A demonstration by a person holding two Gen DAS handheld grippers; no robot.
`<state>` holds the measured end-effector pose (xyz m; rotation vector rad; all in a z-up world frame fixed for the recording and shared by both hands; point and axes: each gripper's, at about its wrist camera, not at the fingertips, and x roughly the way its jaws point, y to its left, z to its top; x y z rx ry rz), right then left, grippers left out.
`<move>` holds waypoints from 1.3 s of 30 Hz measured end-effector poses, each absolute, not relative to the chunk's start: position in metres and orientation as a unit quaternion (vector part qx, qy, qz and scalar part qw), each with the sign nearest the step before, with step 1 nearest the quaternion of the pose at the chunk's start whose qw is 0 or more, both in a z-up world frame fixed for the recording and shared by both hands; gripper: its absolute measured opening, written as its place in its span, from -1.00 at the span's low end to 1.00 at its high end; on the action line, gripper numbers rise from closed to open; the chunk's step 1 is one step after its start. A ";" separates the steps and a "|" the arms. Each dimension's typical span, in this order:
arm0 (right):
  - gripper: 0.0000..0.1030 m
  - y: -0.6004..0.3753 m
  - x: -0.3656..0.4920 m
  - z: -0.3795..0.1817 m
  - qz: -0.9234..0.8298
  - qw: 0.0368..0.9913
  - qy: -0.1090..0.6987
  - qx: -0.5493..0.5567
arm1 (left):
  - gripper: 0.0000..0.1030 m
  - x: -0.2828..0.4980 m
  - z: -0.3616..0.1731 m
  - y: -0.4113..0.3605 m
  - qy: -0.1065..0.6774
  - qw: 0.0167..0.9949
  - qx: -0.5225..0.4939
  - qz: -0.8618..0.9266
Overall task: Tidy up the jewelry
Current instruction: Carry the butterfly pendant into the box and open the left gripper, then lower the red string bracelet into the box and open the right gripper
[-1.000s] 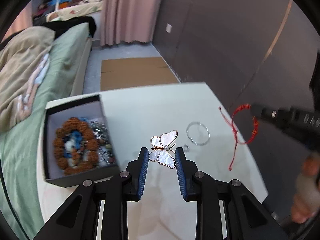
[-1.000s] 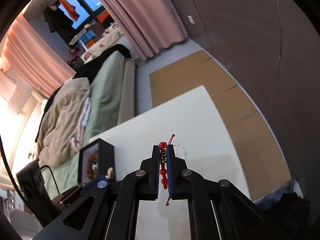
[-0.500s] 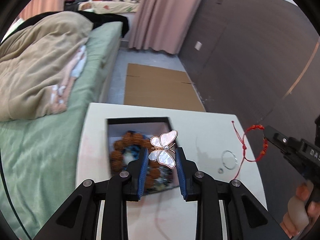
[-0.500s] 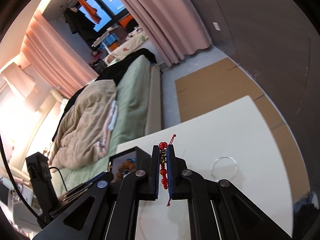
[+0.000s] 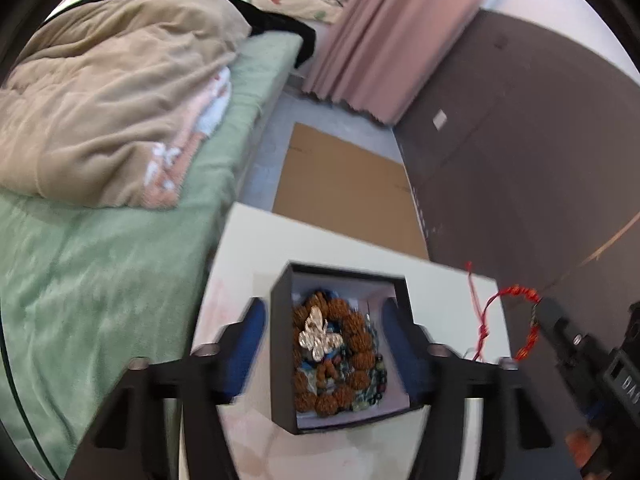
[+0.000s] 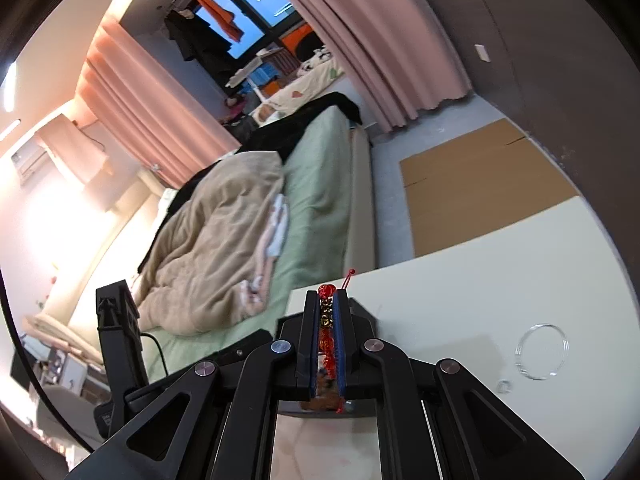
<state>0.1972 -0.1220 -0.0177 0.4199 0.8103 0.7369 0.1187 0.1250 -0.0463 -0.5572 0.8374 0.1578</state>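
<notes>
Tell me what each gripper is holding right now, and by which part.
Right gripper: shut on the red bracelet, clamped on its beaded section. Left gripper: nothing; jaws just opened, butterfly brooch lies in the box.

- Left wrist view: even, soft indoor light. Motion blur all over, strongest on the gripper fingers [image 5: 248,344] and the black box [image 5: 340,424] at lower centre.
- Right wrist view: sharper. Warm glare washes out the left edge of the frame; blue daylight in the window [image 6: 248,12] at upper centre.
- White table [image 6: 480,280] at lower right is evenly lit, with faint shadows.
- Both views: fisheye bending, dark round vignette at the corners.
</notes>
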 end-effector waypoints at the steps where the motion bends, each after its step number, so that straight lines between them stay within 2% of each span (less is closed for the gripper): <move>1: -0.85 -0.118 0.198 -0.018 0.355 0.829 0.382 0.201 | 0.30 0.117 -0.042 0.128 0.391 0.876 -0.270 0.080; 9: -0.85 -0.084 0.199 -0.024 0.395 0.808 0.387 0.204 | 0.31 0.122 -0.043 0.143 0.392 0.869 -0.289 0.085; 12: -0.84 -0.066 0.202 -0.031 0.394 0.801 0.414 0.180 | 0.31 0.122 -0.042 0.145 0.391 0.869 -0.290 0.088; 13: -0.80 -0.061 0.204 -0.036 0.389 0.798 0.429 0.169 | 0.31 0.121 -0.042 0.145 0.391 0.869 -0.290 0.088; 16: -0.35 -0.060 0.210 -0.048 0.376 0.786 0.460 0.170 | 0.31 0.121 -0.042 0.145 0.394 0.869 -0.288 0.085; 18: -0.20 -0.070 0.211 -0.048 0.364 0.793 0.454 0.177 | 0.31 0.120 -0.041 0.143 0.394 0.870 -0.286 0.082; 20: 0.07 -0.084 0.211 -0.044 0.360 0.799 0.447 0.182 | 0.31 0.119 -0.040 0.140 0.394 0.871 -0.283 0.078; 22: 0.21 -0.098 0.211 -0.041 0.346 0.808 0.438 0.190 | 0.31 0.118 -0.040 0.136 0.394 0.872 -0.281 0.077; 31: 0.26 -0.154 0.212 -0.041 0.280 0.823 0.446 0.212 | 0.32 0.114 -0.038 0.108 0.395 0.878 -0.264 0.061; 37: 0.29 -0.181 0.211 -0.045 0.257 0.822 0.459 0.217 | 0.56 0.114 -0.033 0.079 0.382 0.893 -0.234 0.047; 39: 0.43 -0.186 0.209 -0.045 0.257 0.821 0.462 0.215 | 0.56 0.114 -0.032 0.068 0.379 0.897 -0.223 0.042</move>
